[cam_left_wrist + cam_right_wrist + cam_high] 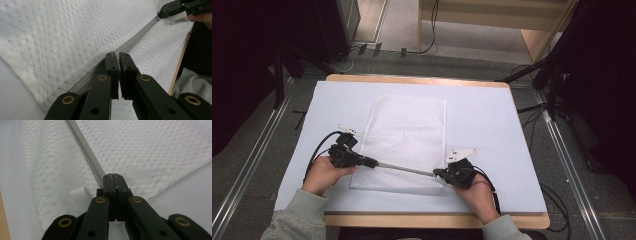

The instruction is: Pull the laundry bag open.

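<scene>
A white mesh bag lies flat on the table, with a grey zipper running across its near end. My left gripper is at the zipper's left part. In the left gripper view its jaws are nearly closed on a small tan piece at the zipper, which looks like the pull. My right gripper is at the zipper's right end. In the right gripper view it is shut on the end of the zipper, over the mesh. The zipper looks taut between the two grippers.
A white sheet covers the wooden table. A small white tab sticks out of the bag beside the right jaws. Cables and dark stands surround the table on the floor. The right gripper shows far off in the left gripper view.
</scene>
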